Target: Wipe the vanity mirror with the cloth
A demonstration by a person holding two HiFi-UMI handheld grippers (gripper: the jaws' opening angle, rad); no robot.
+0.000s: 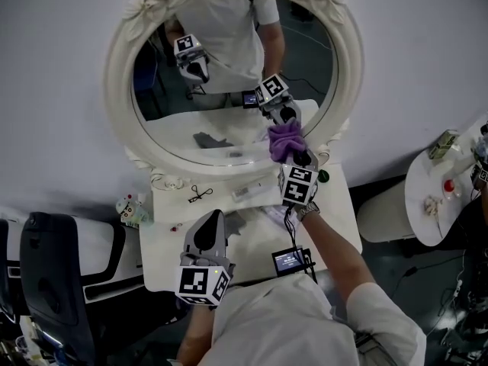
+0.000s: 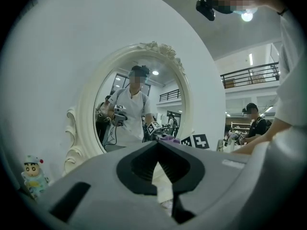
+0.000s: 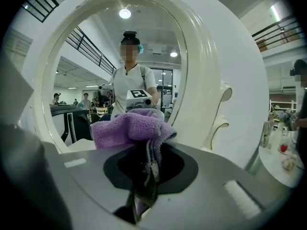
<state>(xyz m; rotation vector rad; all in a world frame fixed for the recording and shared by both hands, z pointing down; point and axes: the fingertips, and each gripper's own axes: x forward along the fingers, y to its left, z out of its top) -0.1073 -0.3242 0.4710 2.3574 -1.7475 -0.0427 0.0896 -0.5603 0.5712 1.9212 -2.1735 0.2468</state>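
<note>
The oval vanity mirror point(image 1: 229, 97) in its ornate white frame point(image 1: 118, 75) stands at the back of a white table point(image 1: 171, 242). My right gripper point(image 1: 294, 149) is shut on a purple cloth point(image 1: 284, 139), which is bunched against the lower right of the glass, close to the frame. The right gripper view shows the cloth point(image 3: 129, 128) pinched between the jaws of the right gripper point(image 3: 148, 145), with the mirror point(image 3: 96, 71) right ahead. My left gripper point(image 1: 214, 216) is over the table's front part, shut and holding nothing. In the left gripper view the left gripper point(image 2: 158, 143) faces the mirror point(image 2: 139, 104) from further back.
A small black wire item point(image 1: 200, 194), a white tube point(image 1: 248, 191) and a cartoon figurine point(image 1: 131, 208) lie around the mirror's base. A dark chair point(image 1: 49, 273) stands at the left. At the right is a round white side table point(image 1: 427, 204) with small items. A small screen point(image 1: 290, 260) hangs by my right arm.
</note>
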